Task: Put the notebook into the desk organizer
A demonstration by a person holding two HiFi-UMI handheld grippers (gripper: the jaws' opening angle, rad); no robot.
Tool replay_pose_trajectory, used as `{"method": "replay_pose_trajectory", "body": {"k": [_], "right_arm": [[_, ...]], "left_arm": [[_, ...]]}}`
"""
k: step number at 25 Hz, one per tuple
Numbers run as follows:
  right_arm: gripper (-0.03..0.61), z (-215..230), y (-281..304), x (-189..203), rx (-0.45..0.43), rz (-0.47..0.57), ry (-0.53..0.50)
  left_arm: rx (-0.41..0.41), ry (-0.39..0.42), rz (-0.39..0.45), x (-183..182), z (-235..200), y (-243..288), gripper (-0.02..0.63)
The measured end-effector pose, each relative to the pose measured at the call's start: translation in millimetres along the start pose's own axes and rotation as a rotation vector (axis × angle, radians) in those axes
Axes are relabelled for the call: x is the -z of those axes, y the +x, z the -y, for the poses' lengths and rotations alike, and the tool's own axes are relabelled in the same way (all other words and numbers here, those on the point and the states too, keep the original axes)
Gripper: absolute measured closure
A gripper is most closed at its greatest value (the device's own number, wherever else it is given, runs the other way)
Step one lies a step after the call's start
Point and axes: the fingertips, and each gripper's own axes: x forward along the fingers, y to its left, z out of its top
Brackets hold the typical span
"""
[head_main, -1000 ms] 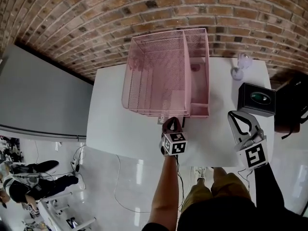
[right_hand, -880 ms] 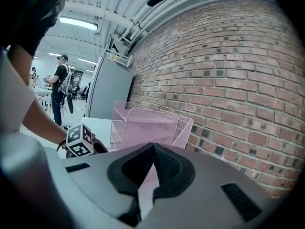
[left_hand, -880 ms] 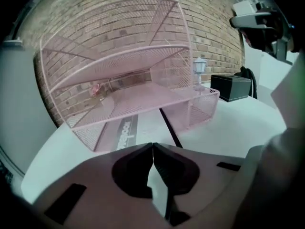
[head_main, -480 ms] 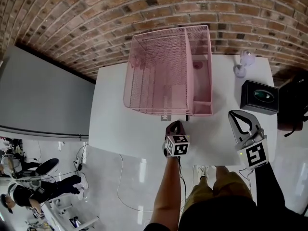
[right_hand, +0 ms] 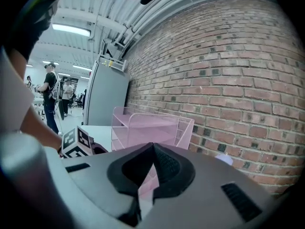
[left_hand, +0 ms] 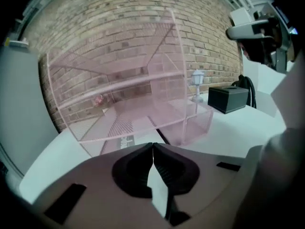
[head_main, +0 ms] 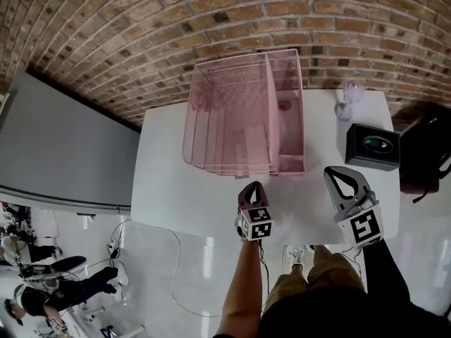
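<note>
Notebook (head_main: 255, 138) apparently flat on lower shelf of organizer (head_main: 225, 97), dimly seen through pink mesh, near brick-wall side of desk (head_main: 169, 182). Left gripper (head_main: 254, 185) and right gripper (head_main: 337, 171) both pinched shut, empty, held clear by desk's front edge, likely because nothing remains to carry.

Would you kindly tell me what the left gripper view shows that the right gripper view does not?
Only the left gripper view shows the black box. Only the right gripper view shows the left gripper's marker cube, the grey panel and people standing far off. Both show the pink desk organizer in front of the brick wall, and each shows its own gripper's jaws closed together with nothing between them.
</note>
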Motion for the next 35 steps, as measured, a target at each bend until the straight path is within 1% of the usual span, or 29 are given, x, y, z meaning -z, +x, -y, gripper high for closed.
{"method": "replay_pose_trajectory", "body": {"k": [3,8,12,14,16,19,21,27,30,35], "right_arm": [[0.557,-0.1,1.0,-22.5,0.011,0.054,-0.010],[0.557,-8.5,-8.2,-65.9,0.025,0.148,-0.024],[0.557,-13.1,-19.5,-96.0,0.039,0.194,-0.049],[0.557,-16.4,-25.2,-109.0,0.046,0.215,-0.061],[0.557,-21.1,-32.3,-119.0,0.054,0.231,-0.070],[0.557,-21.8,-38.0,-133.1,0.072,0.269,-0.076],[0.557,-22.3,-43.2,-138.5,0.084,0.285,-0.073],[0.557,-32.0,-57.4,-141.9,0.108,0.295,-0.061],[0.557,-39.2,-60.5,-143.2,0.098,0.302,-0.066],[0.557,-48.5,-68.8,-138.8,0.084,0.309,-0.073]], "left_arm": [[-0.017,-0.019,0.112,-39.0,-1.8,-35.9,0.598],[-0.057,-0.013,0.280,-114.5,-15.7,-105.7,0.597],[-0.075,-0.017,0.418,-171.2,-24.3,-156.6,0.597],[-0.072,-0.003,0.466,-193.1,-24.8,-178.7,0.598],[-0.064,0.012,0.499,-207.5,-22.6,-199.4,0.598],[-0.069,0.028,0.550,-224.4,-23.8,-221.2,0.597],[-0.070,0.028,0.571,-228.4,-25.1,-233.1,0.597],[-0.059,0.026,0.599,-225.7,-29.6,-255.9,0.597],[-0.032,0.020,0.612,-226.8,-27.2,-261.0,0.597],[-0.024,0.029,0.630,-226.1,-18.4,-272.0,0.597]]}}
